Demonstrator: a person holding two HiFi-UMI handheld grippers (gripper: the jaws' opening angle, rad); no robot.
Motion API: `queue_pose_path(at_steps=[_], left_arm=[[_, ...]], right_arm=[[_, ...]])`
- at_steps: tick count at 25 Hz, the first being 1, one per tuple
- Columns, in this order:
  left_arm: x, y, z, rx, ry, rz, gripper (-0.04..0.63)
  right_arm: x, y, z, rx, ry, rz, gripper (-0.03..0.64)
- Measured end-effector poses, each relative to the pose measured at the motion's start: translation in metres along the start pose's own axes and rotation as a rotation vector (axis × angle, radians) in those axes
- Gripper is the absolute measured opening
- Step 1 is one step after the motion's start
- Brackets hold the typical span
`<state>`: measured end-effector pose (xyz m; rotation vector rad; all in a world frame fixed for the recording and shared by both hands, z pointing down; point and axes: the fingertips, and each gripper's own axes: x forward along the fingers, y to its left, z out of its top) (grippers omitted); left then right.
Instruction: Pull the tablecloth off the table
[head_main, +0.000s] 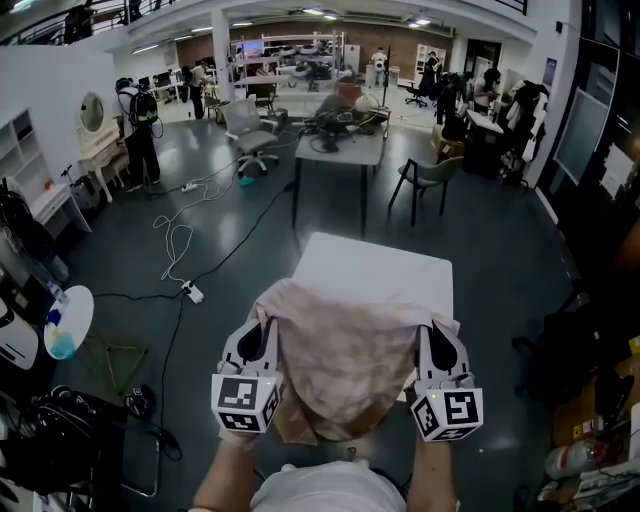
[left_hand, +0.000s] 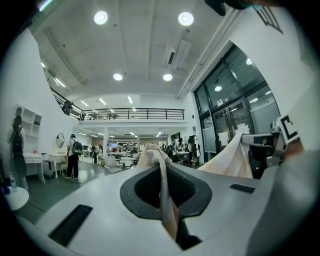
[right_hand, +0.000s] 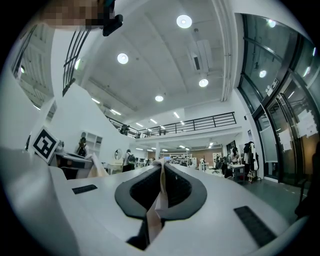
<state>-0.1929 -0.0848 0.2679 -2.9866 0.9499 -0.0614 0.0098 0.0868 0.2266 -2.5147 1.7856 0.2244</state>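
Beige tablecloth (head_main: 345, 355) hangs clamped in left tool (head_main: 260, 325) and right tool (head_main: 436, 328).

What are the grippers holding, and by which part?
Both hold the tablecloth: left gripper shut on a fold at its left side, right gripper on a fold at its right side.

The tablecloth (head_main: 345, 350) spans between the left gripper (head_main: 262, 330) and the right gripper (head_main: 433, 332), its edge pinched in each. The table (head_main: 375, 268) stands just ahead of both, under the cloth's far part.
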Motion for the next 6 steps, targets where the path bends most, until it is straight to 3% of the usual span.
queue_pose_path(at_steps=[6], left_arm=[[-0.002,0.0027,0.0004,-0.001,-0.003,0.017,0.014]], right_arm=[[-0.0007,-0.0003,-0.0019,0.003,0.003,-0.001,0.028]])
